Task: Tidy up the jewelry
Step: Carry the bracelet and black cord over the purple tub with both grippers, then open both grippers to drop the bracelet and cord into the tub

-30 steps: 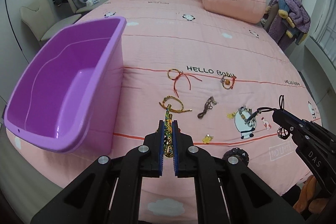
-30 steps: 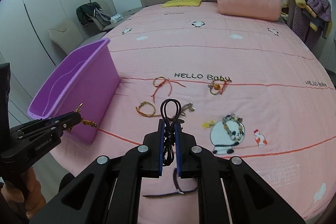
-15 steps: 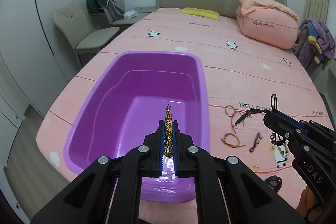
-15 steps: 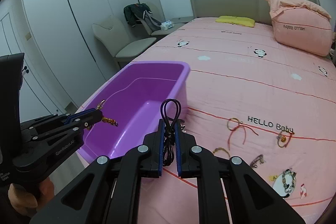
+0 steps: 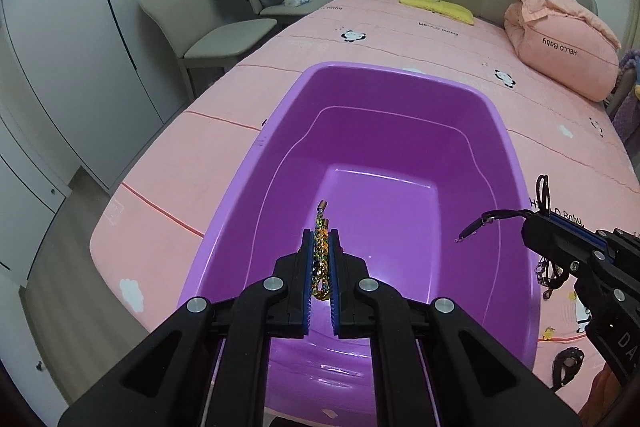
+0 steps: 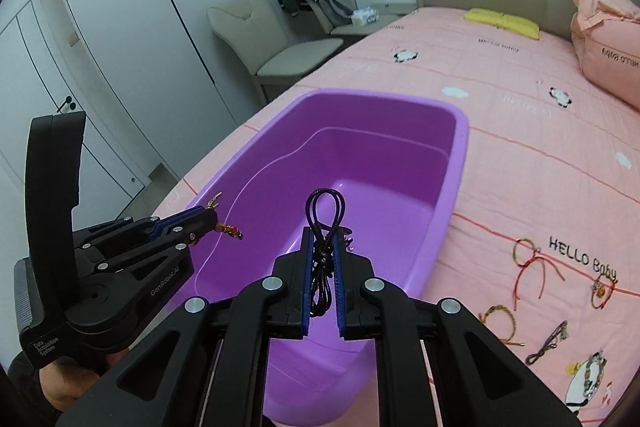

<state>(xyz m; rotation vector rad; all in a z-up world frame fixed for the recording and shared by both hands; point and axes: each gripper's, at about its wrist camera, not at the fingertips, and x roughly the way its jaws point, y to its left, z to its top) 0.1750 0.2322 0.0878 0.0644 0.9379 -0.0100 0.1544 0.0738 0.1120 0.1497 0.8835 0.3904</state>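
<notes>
Left wrist view showed our left claw [image 5: 321, 254] clenched on a woven bracelet [image 5: 321, 259], right claw [image 6: 323, 250] gripping a black cord [image 6: 323, 223], above the purple bin [image 5: 512, 163]; releasing probably came next.

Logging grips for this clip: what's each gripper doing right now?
Left gripper: closed on the multicoloured braided bracelet, over the purple tub.
Right gripper: closed on the black cord necklace.

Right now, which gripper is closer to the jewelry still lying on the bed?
Right. The right gripper, at the purple bin's near corner, is beside the loose bracelets. The left gripper hangs over the bin's far side.
</notes>
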